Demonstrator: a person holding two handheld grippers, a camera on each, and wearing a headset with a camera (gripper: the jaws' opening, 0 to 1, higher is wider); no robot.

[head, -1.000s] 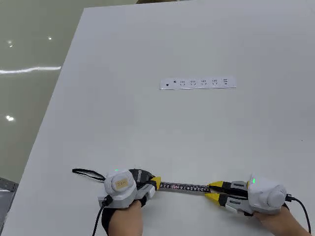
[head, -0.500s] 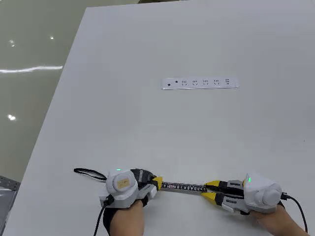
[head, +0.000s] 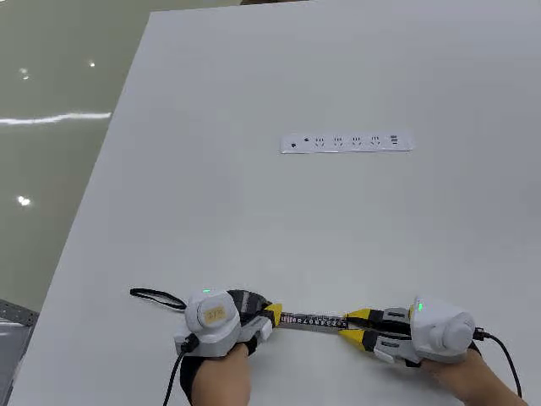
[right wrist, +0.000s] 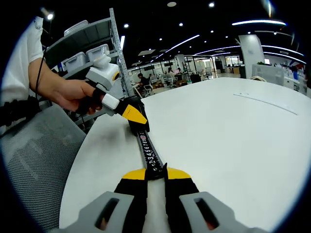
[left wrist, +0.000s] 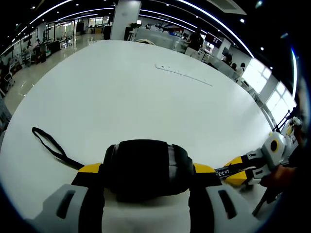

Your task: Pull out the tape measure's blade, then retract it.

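The left gripper (head: pixel 264 322) is pressing its jaws in on the black tape measure (left wrist: pixel 145 160), gripping the case on both flanks, probably so that it is staying anchored on the worktop (head: pixel 296 220) while the other end is being worked. The right gripper (right wrist: pixel 155 174) is pinching the blade (right wrist: pixel 149 155) near its free end between its yellow tips, jaws nearly together, so that the strip is lying straight and flat between the two grippers. A short stretch of numbered blade is showing; the rest is presumably sitting coiled inside the case, so the task is looking only partly done. The case's black strap (left wrist: pixel 48 143) is trailing loose on the worktop beyond the left gripper, on the side away from the right one. A white power strip (head: pixel 347 142) is lying well ahead of both grippers.
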